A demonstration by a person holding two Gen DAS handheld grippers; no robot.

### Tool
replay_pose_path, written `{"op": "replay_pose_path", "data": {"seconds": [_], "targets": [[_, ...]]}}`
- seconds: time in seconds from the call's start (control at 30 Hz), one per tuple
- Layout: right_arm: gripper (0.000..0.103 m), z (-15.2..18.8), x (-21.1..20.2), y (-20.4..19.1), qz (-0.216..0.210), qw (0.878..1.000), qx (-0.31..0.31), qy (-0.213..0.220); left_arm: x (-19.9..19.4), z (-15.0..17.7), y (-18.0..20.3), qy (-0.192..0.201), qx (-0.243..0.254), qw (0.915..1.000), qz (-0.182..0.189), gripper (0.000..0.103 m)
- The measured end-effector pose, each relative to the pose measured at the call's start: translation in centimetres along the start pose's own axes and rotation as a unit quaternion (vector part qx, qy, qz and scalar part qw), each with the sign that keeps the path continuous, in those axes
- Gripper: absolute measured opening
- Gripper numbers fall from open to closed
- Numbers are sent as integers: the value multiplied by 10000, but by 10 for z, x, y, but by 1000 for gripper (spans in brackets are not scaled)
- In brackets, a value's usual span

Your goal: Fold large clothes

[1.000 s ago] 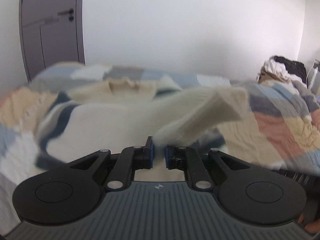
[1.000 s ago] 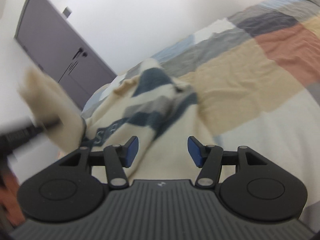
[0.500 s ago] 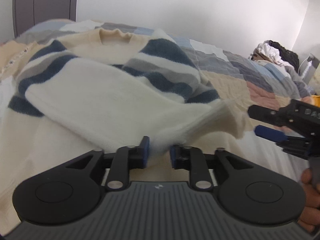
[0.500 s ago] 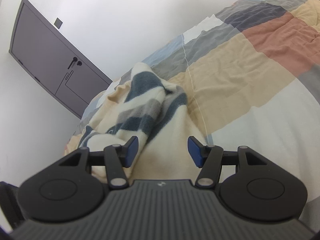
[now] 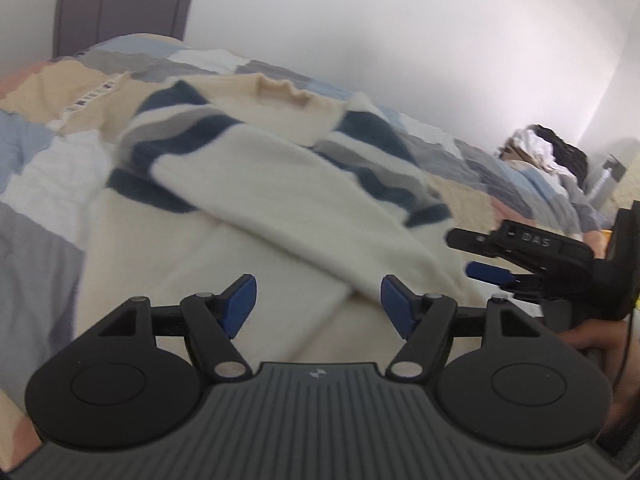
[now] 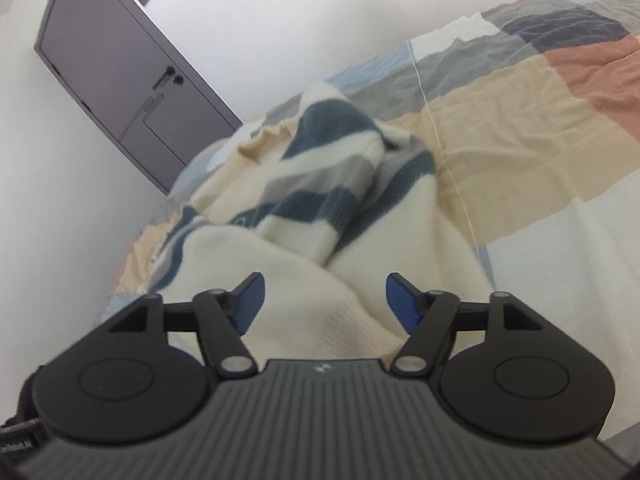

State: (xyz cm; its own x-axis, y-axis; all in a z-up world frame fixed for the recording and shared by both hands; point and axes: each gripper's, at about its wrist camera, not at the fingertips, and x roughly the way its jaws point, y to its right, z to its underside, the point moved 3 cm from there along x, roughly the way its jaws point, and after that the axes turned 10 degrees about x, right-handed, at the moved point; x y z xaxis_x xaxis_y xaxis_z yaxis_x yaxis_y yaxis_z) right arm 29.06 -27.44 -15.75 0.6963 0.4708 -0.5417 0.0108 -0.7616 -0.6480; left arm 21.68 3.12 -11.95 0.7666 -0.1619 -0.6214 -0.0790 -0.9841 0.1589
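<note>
A cream sweater with navy and grey stripes (image 5: 280, 200) lies on the patchwork bed. One sleeve is folded across its body toward the lower right, and the cuff rests just ahead of my left gripper (image 5: 318, 300). The left gripper is open and empty above the sweater's lower part. My right gripper (image 6: 324, 300) is open and empty over the sweater (image 6: 320, 216), near its right edge. The right gripper also shows at the right edge of the left wrist view (image 5: 520, 256).
The patchwork quilt (image 6: 500, 120) covers the bed. A pile of clothes (image 5: 544, 152) lies at the far right end. A grey double door (image 6: 120, 68) stands in the white wall beyond the bed's far left.
My left gripper has opened and let go of the sleeve, which now lies across the sweater. The right gripper has stayed open and come closer to the sweater.
</note>
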Motion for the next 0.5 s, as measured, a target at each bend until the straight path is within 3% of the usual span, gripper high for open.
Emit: {"op": "replay_pose_path", "data": {"seconds": [0.13,0.27,0.37,0.5], "targets": [[71,5,13,1,173,9997,77,-164,15,9,-29,-151,-194,9996,-155,73],[70,7,21,-1,373,9991,62,-185,39,25,-45,-612,-425,9972,-21,72],[69,8,27,4,704,9973,67,-188,45,33,-47,-622,-383,9973,-22,72],[70,14,38,5,770,9963,73,-382,42,32,-47,-597,-434,9973,-18,73]]}}
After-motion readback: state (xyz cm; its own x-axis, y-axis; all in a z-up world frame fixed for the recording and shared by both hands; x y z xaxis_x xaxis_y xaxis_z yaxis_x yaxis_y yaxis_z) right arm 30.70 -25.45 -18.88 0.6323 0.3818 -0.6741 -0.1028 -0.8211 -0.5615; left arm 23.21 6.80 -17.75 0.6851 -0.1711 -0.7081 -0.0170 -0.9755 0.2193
